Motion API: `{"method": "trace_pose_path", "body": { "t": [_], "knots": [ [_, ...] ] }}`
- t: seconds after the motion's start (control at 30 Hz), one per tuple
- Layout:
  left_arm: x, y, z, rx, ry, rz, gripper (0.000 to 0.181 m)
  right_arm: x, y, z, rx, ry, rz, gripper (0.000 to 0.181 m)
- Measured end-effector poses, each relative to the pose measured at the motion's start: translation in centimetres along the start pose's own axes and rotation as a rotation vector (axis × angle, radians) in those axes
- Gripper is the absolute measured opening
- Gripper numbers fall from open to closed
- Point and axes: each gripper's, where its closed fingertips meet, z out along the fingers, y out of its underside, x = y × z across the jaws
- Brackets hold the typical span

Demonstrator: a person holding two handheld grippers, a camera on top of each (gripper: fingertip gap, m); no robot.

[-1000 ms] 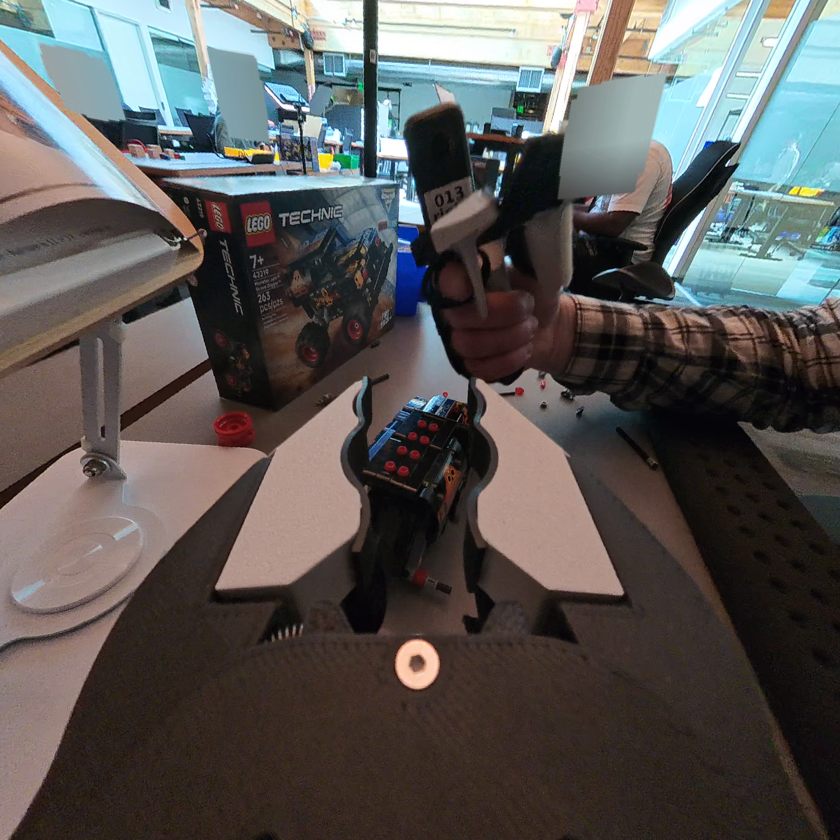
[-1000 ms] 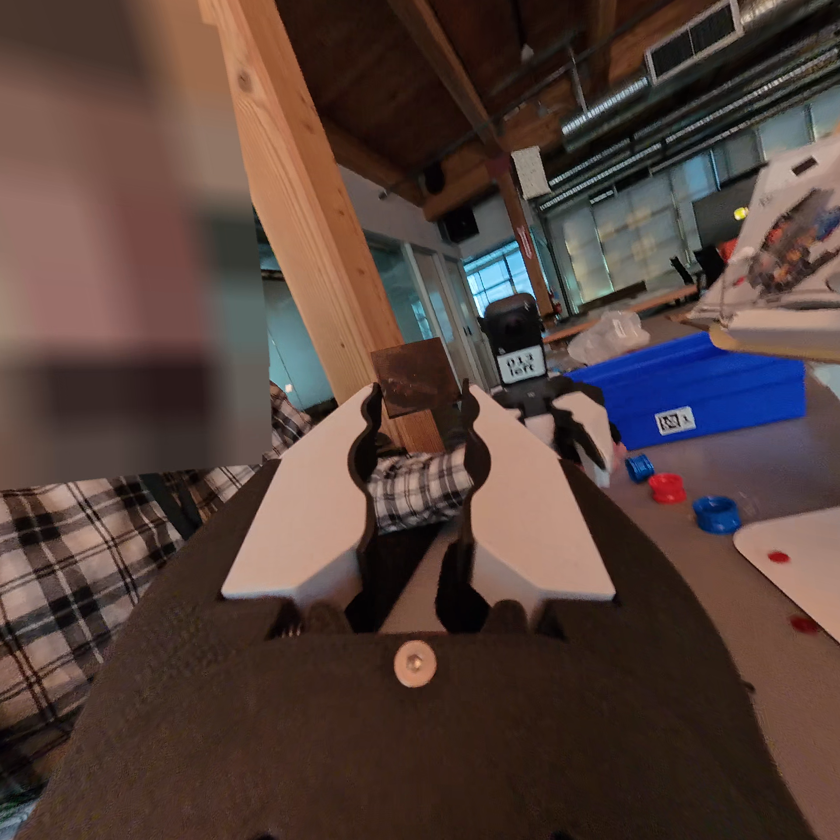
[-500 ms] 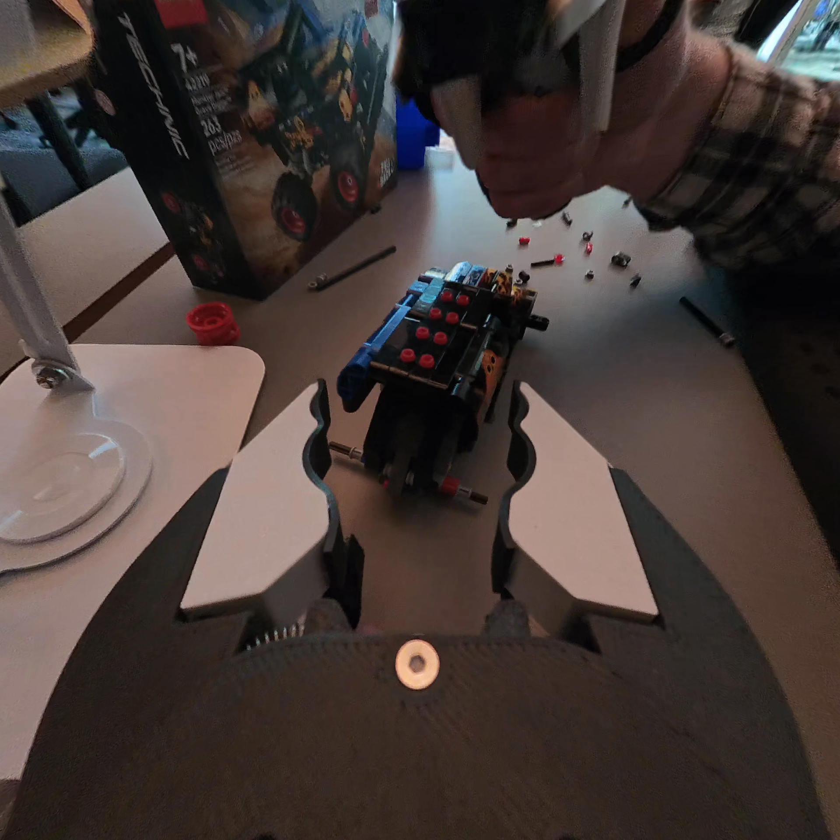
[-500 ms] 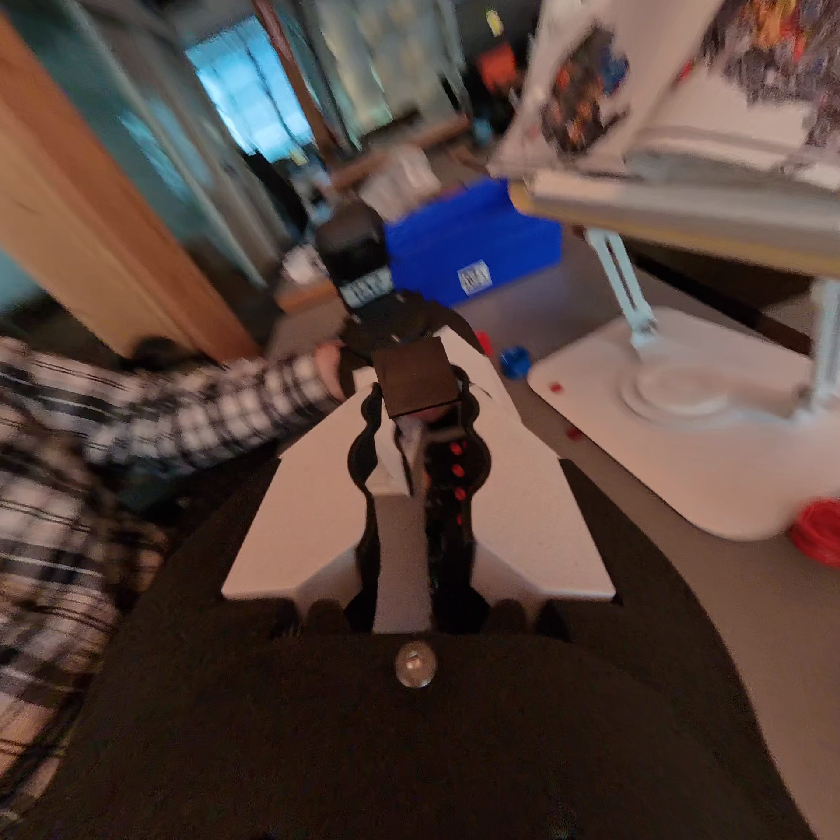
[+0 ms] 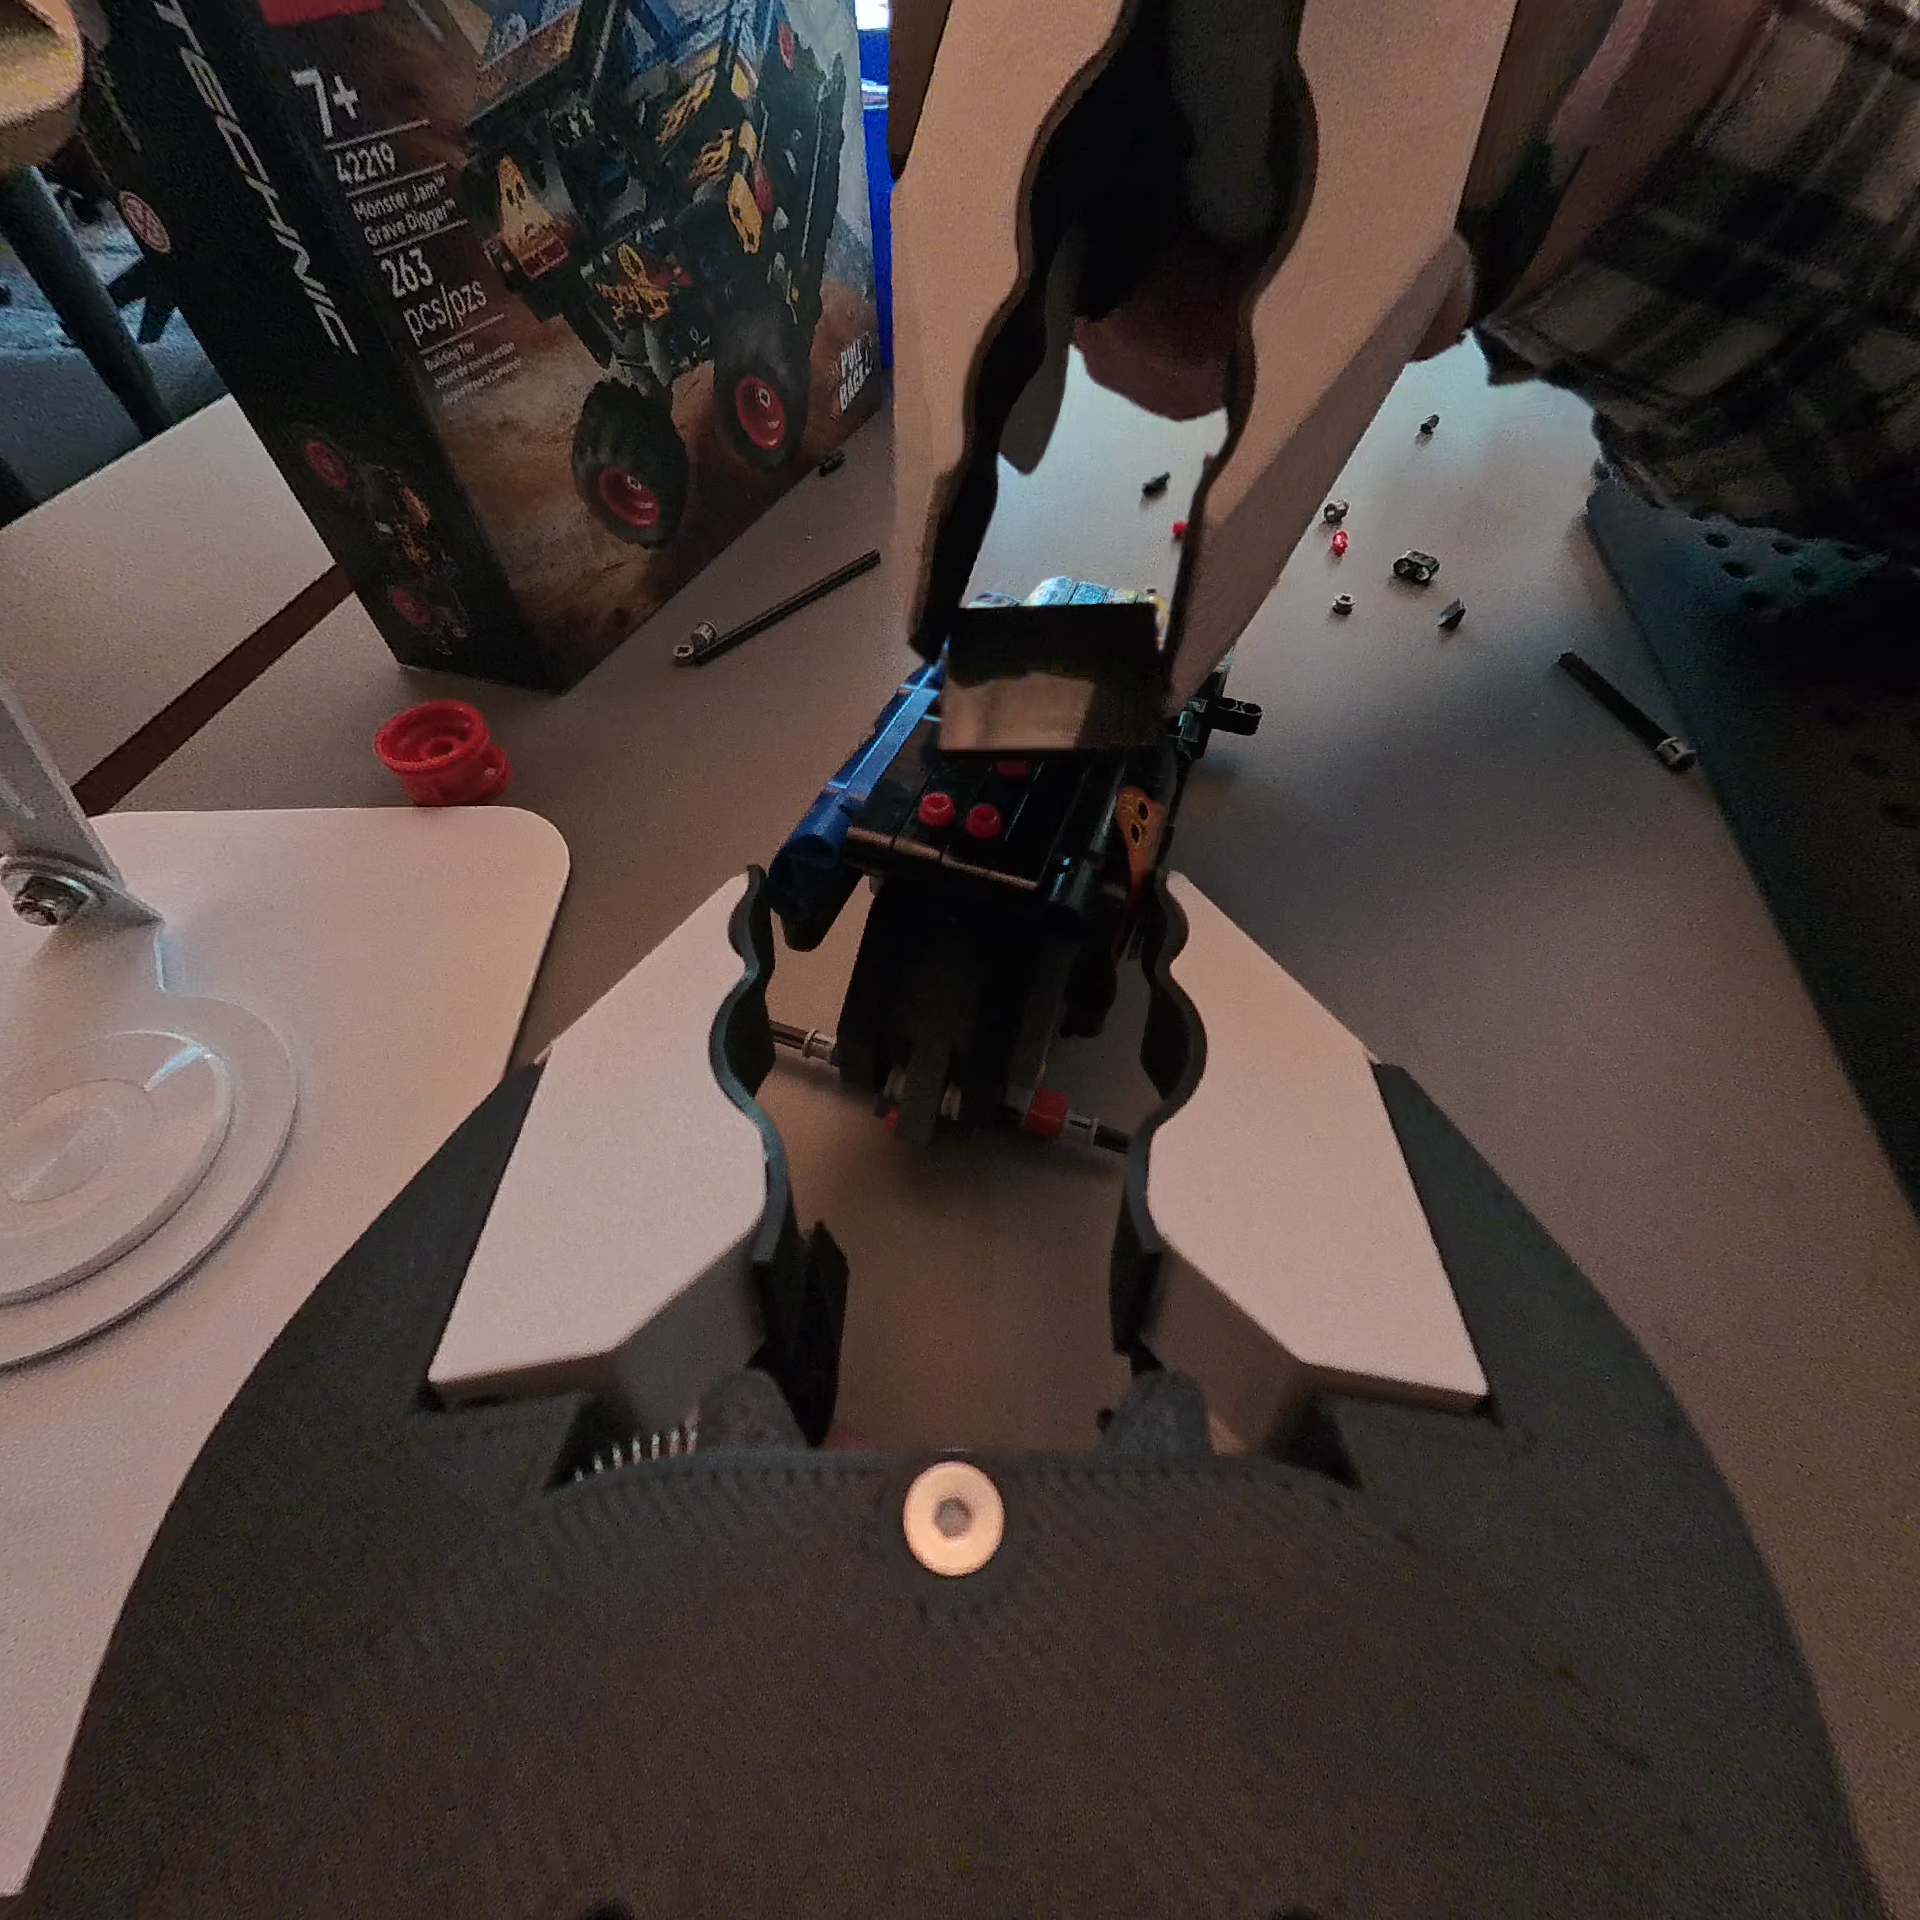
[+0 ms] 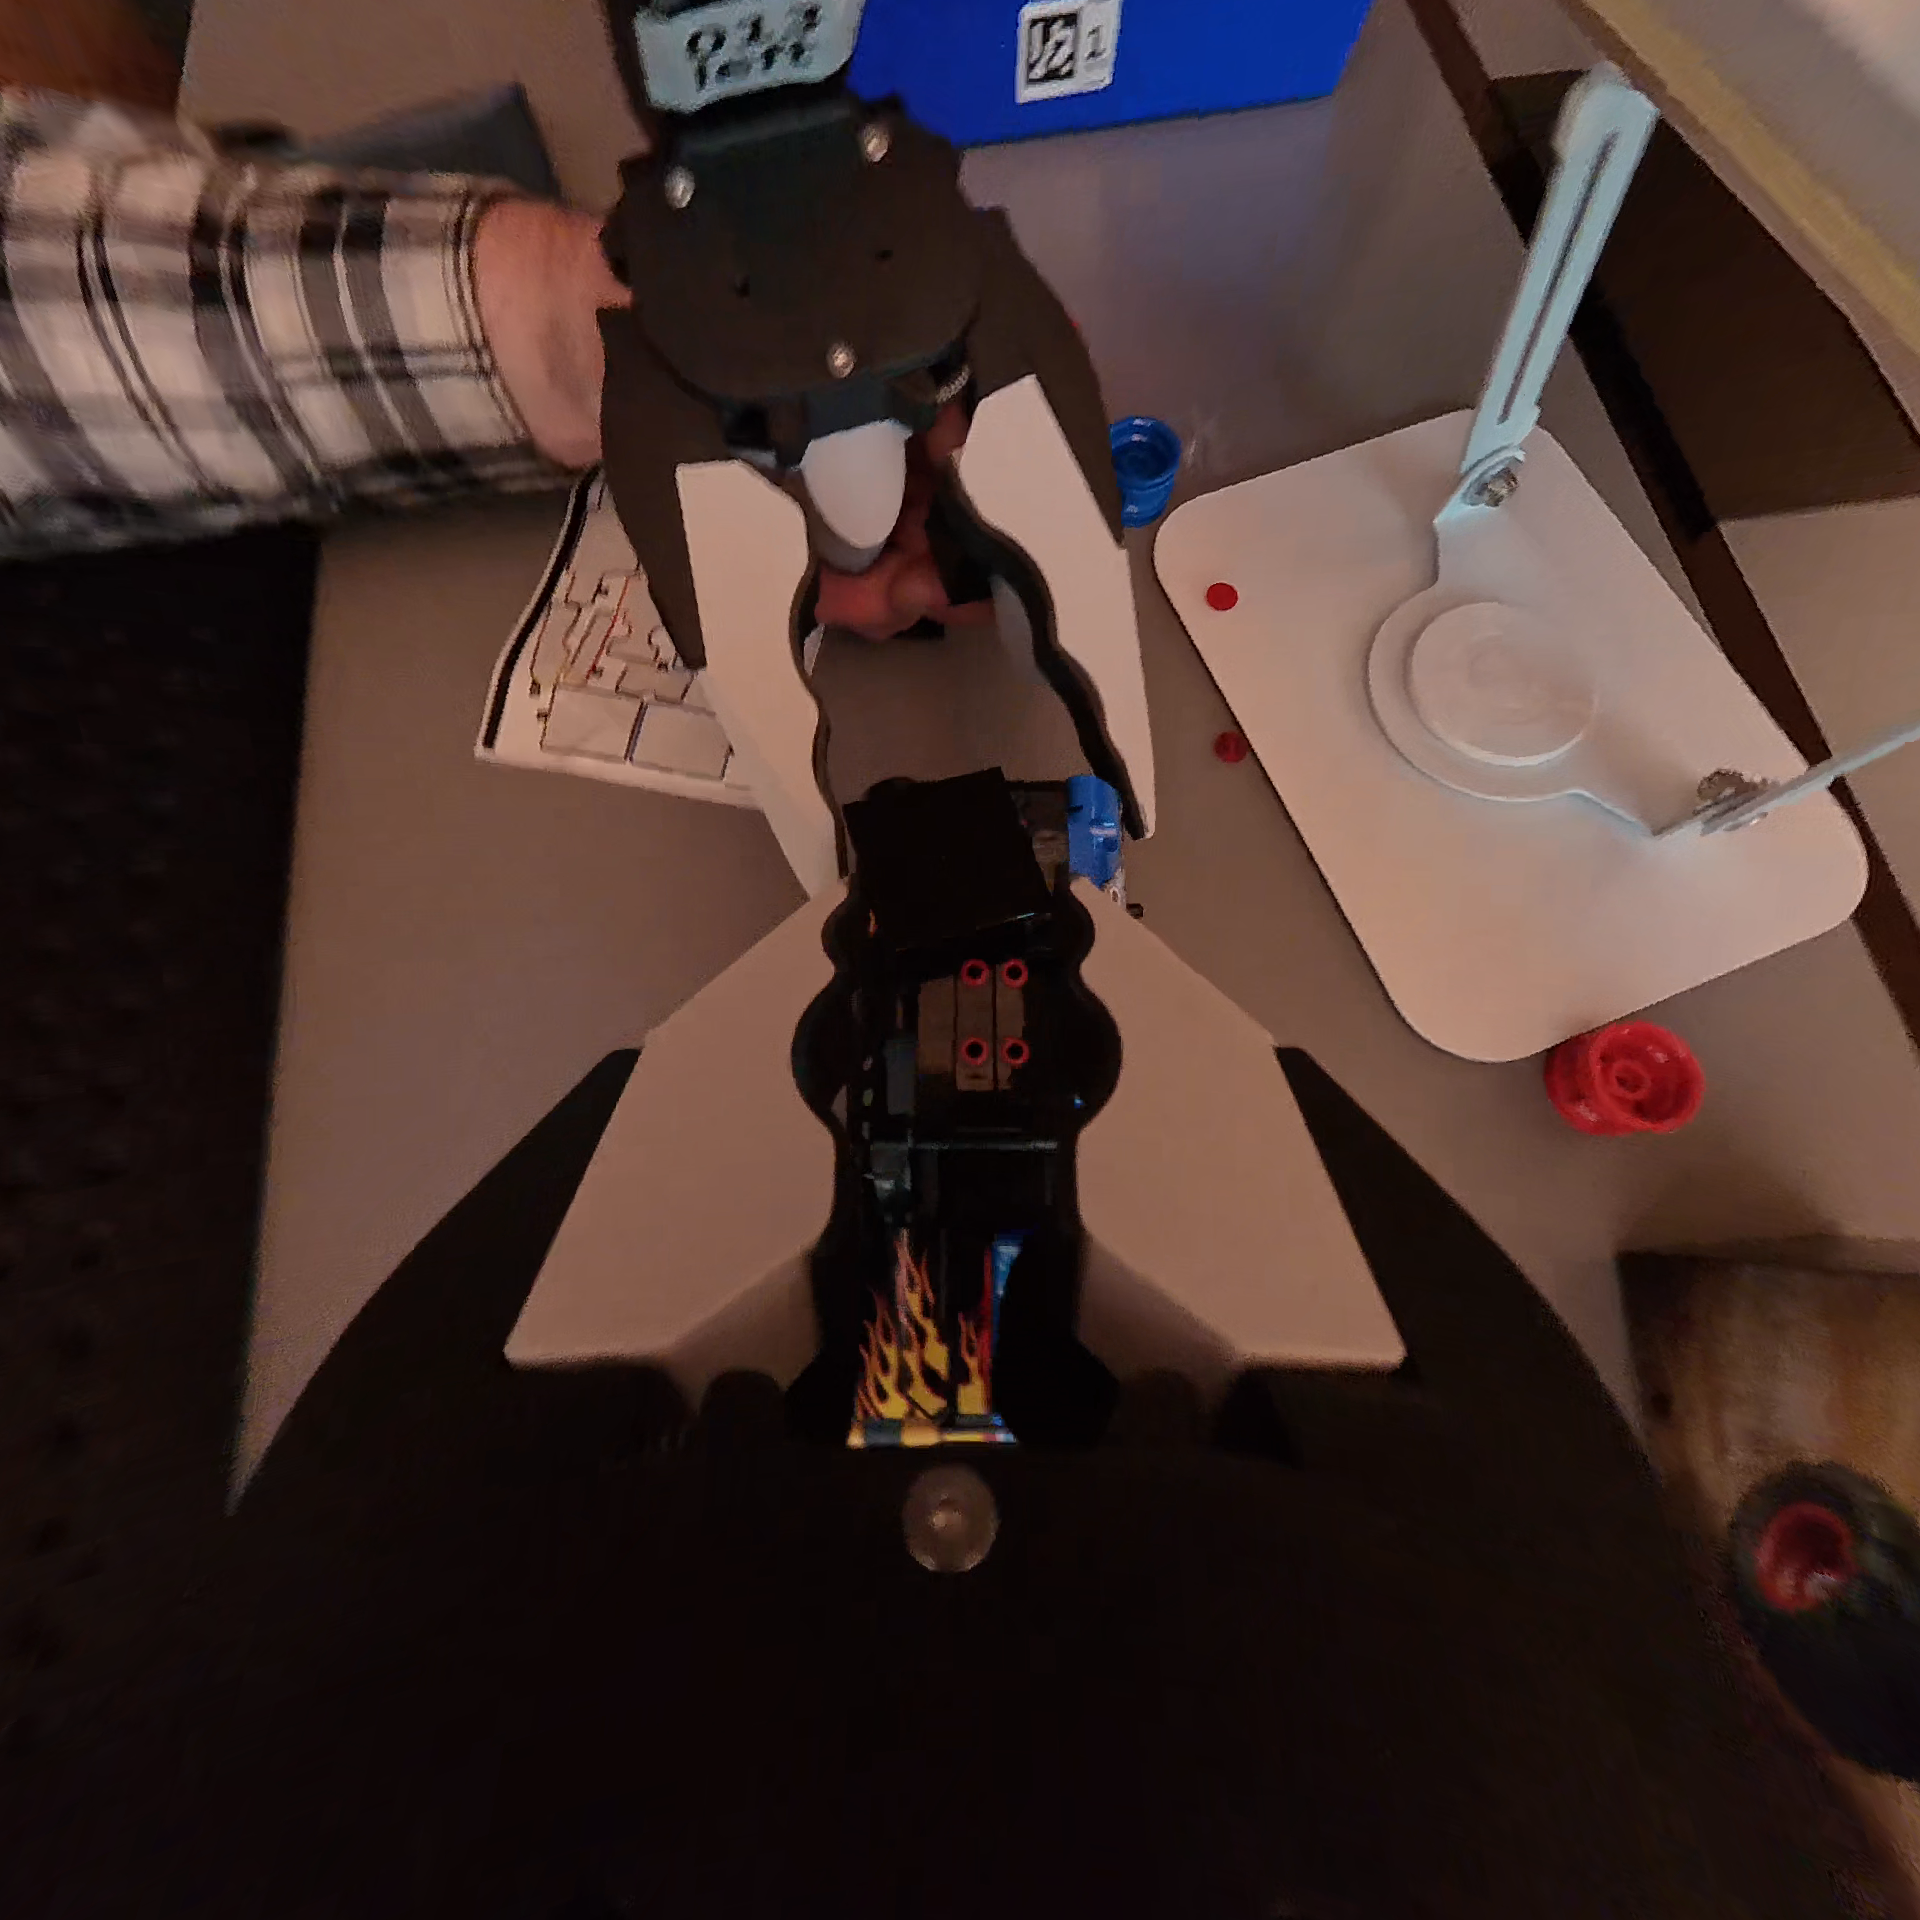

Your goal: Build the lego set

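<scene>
The partly built black and blue lego truck (image 5: 987,883) stands on the grey table. My left gripper (image 5: 956,935) is open, with one finger on each side of the truck's near end. My right gripper (image 5: 1055,644) comes down from above and is shut on a black square panel (image 5: 1049,675), held just over the truck's top with its red pins. In the right wrist view the panel (image 6: 945,862) sits between my right gripper's (image 6: 961,914) tips. The truck (image 6: 935,1351), with its flame sticker, lies below. The left gripper (image 6: 982,847) faces it.
The lego box (image 5: 540,312) stands at back left, with a red wheel hub (image 5: 442,738) and a black axle (image 5: 779,623) near it. A white stand base (image 5: 260,1039) is on the left. Small loose parts (image 5: 1392,561) lie at back right. A blue bin (image 6: 1195,62), a blue hub (image 6: 1143,468) and a printed sheet (image 6: 603,696) lie beyond.
My left gripper let go of the truck, which now stands on the table, and opened around its near end. My right gripper swung down over the truck with the black panel.
</scene>
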Motion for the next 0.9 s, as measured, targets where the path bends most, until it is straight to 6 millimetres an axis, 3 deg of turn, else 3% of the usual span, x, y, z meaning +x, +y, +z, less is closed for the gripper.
{"method": "trace_pose_path", "body": {
  "t": [0.13, 0.3, 0.4, 0.43, 0.5, 0.67, 0.8, 0.9],
  "knots": [
    [0.0, -0.1, -0.1, -0.002, -0.001, 0.004, 0.071, 0.4, 1.3, 0.7, -0.12, -0.07, -0.15, 0.034],
    [0.1, 0.0, -0.2, -0.01, -0.002, 0.012, 0.07, 1.1, 1.1, 0.9, -0.213, -0.121, -0.225, 0.038],
    [0.1, 0.1, -0.3, -0.017, -0.002, 0.014, 0.069, 1.7, 0.8, 0.4, -0.249, -0.021, -0.14, 0.044],
    [0.1, 0.1, -0.2, -0.019, -0.001, 0.014, 0.069, 2.1, 1.1, 0.2, -0.275, 0.041, -0.077, 0.038],
    [0.1, 0.1, -0.1, -0.023, 0.0, 0.018, 0.069, 1.0, 1.2, 0.3, -0.273, 0.069, 0.021, 0.038],
    [0.2, 0.1, 0.0, -0.024, -0.002, 0.02, 0.069, 0.6, 0.9, 1.3, -0.194, 0.166, 0.169, 0.046],
    [0.1, 0.1, 0.0, -0.024, -0.012, 0.021, 0.07, 0.9, 0.9, 1.4, -0.184, 0.177, 0.135, 0.041],
    [0.2, 0.1, 0.0, -0.024, -0.01, 0.025, 0.069, 0.6, 0.7, 1.6, -0.191, 0.134, -0.005, 0.04]
  ]
}}
